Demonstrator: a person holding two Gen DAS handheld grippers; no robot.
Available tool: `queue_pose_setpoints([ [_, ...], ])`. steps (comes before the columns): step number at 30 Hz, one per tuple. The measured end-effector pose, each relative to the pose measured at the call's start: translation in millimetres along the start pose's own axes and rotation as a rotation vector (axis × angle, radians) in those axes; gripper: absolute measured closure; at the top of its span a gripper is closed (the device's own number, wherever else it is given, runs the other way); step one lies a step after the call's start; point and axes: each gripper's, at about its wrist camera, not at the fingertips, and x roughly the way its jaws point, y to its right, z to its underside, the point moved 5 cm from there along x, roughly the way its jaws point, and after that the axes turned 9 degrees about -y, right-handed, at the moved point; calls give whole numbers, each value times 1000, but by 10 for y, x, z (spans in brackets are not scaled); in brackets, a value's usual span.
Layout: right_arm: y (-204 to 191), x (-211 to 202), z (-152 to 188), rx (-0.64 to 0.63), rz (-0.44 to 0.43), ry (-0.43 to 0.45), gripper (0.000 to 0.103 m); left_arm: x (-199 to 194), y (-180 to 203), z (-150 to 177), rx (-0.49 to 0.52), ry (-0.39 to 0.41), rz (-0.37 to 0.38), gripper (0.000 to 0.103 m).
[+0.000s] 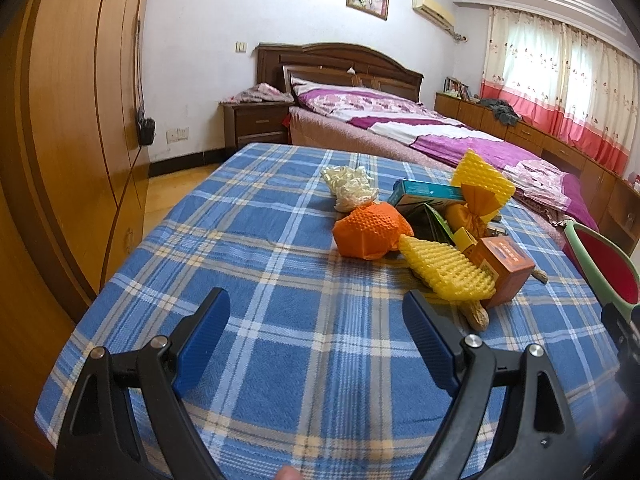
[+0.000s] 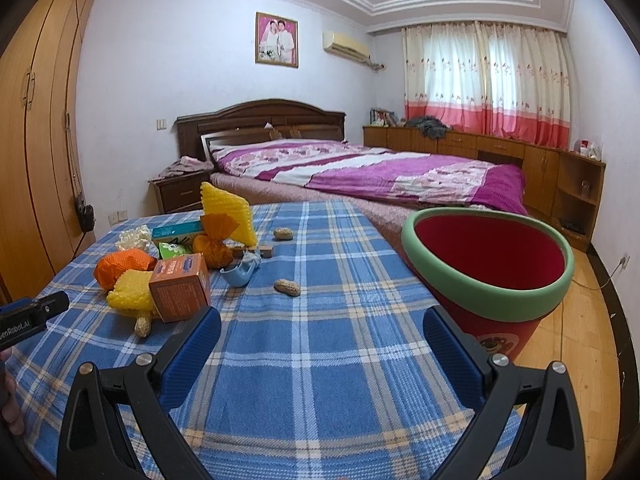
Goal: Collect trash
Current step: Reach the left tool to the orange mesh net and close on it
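Observation:
A pile of trash lies on the blue plaid tablecloth [image 1: 256, 272]: an orange foam net [image 1: 370, 232], yellow foam nets [image 1: 444, 272], an orange carton [image 1: 506, 268], a teal box [image 1: 424, 192], a white foam net [image 1: 350, 184] and peanuts [image 2: 287, 287]. A red bin with a green rim [image 2: 490, 276] stands at the table's right edge. My left gripper [image 1: 316, 316] is open and empty, short of the pile. My right gripper [image 2: 320, 332] is open and empty, between the pile and the bin.
A small blue plastic piece [image 2: 240, 274] lies by the pile. A bed [image 2: 360, 168] stands behind the table, a wooden wardrobe [image 1: 72, 120] on the left, low cabinets [image 2: 520, 160] under the curtained window. Wooden floor shows to the right of the bin.

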Motion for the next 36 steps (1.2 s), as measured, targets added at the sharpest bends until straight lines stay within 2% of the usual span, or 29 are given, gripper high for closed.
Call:
queue_pose_setpoints([
  [9, 1, 24, -142, 10, -34, -59, 0, 110, 118, -305, 38, -87, 43, 15],
  [16, 8, 42, -260, 28, -58, -120, 0, 306, 291, -560, 110, -140, 35, 15],
  [20, 17, 48, -339, 24, -55, -143, 0, 471, 412, -692, 136, -177, 60, 15],
  [30, 14, 170, -440, 42, -38, -180, 0, 865, 570, -693, 170, -272, 83, 20],
  [32, 8, 182, -462, 42, -34, -179, 0, 909, 546, -673, 165, -287, 87, 28],
  [36, -6, 212, -504, 45, -32, -180, 0, 996, 501, -632, 148, -314, 95, 30],
])
